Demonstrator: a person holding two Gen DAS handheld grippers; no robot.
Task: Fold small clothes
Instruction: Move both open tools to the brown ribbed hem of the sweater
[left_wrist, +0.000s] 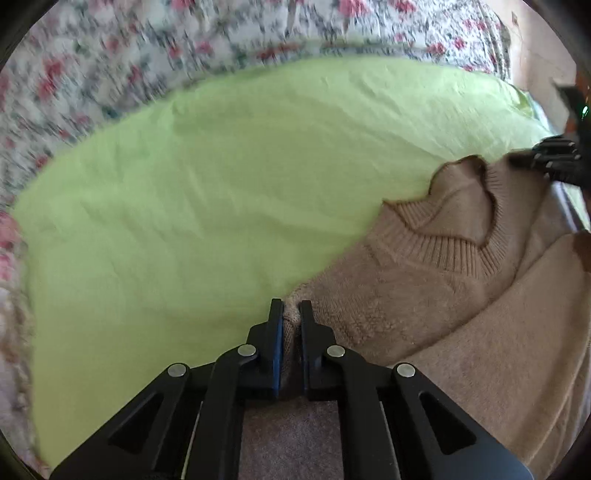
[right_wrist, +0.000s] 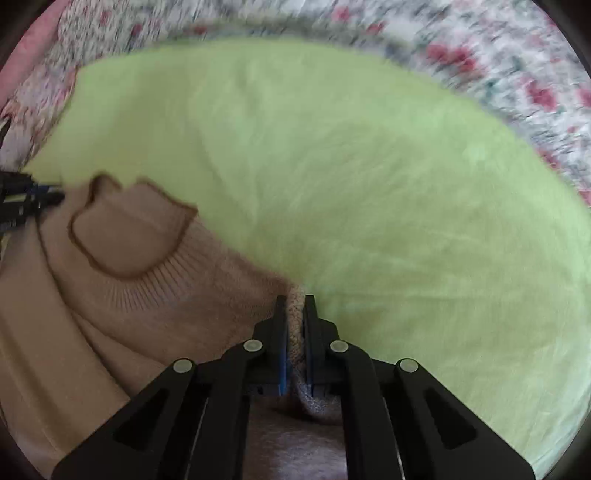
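A tan knitted sweater (left_wrist: 424, 295) with a ribbed collar (left_wrist: 458, 254) lies on a light green sheet (left_wrist: 207, 192). My left gripper (left_wrist: 291, 308) is shut on the sweater's shoulder edge at its left side. My right gripper (right_wrist: 294, 302) is shut on the opposite shoulder edge of the sweater (right_wrist: 155, 295); knit fabric bunches between its fingers. The right gripper shows in the left wrist view at the far right (left_wrist: 546, 158), at the sweater's edge beyond the collar. The left gripper shows in the right wrist view at the far left (right_wrist: 33, 197). The collar (right_wrist: 129, 236) faces up between them.
The green sheet (right_wrist: 388, 192) covers a bed with a floral quilt (left_wrist: 129, 55) around its far edge, also in the right wrist view (right_wrist: 498, 55). A wall or furniture piece (left_wrist: 546, 55) stands at the far right. The surroundings look motion-blurred.
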